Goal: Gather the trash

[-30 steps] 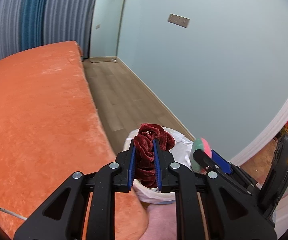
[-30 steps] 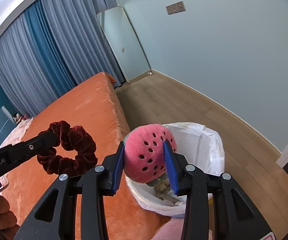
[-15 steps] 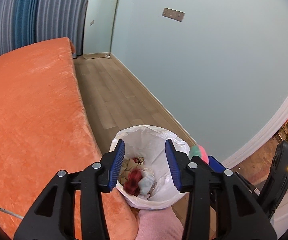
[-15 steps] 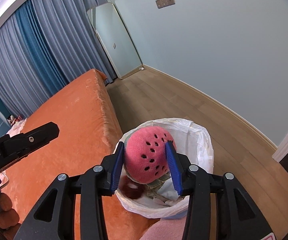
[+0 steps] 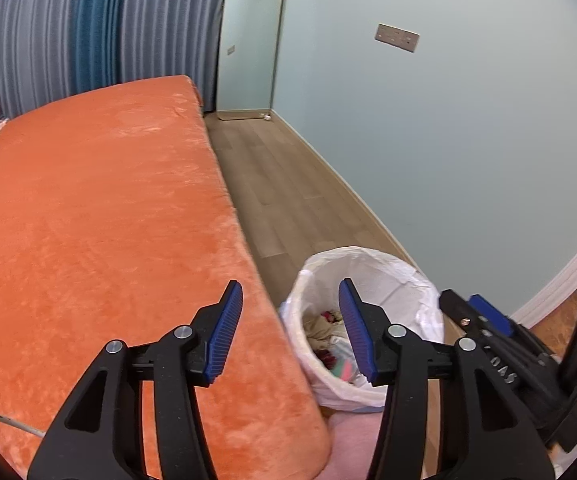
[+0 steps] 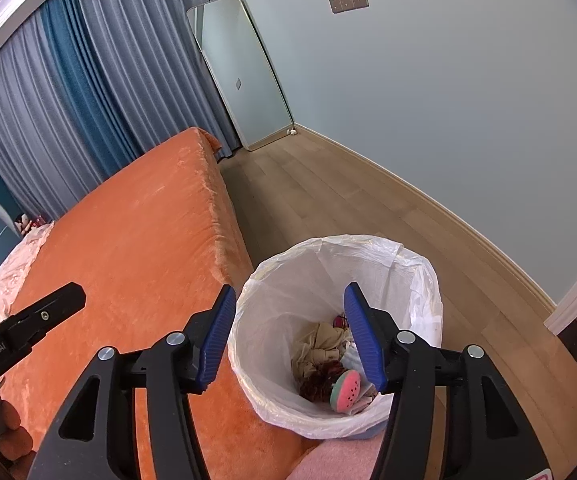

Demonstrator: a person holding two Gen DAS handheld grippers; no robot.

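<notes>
While both jaws have just been opening and hold nothing, the right gripper [image 6: 288, 336] hangs over the lined bin [image 6: 284, 276] beside the orange bed [image 6: 136, 240], the left gripper [image 5: 290, 330] alongside, a watermelon toy [image 6: 345, 391] and dark red scrunchie [image 6: 320, 382] lying inside.

hidden: trash bin [image 6: 416, 280] base – behind gripper arms | pale trash [image 6: 320, 344] – indistinct crumple

White lettering "GenRobot.AI" runs along the black left gripper [image 6: 28, 320], at nine o'clock in the right wrist view.
</notes>
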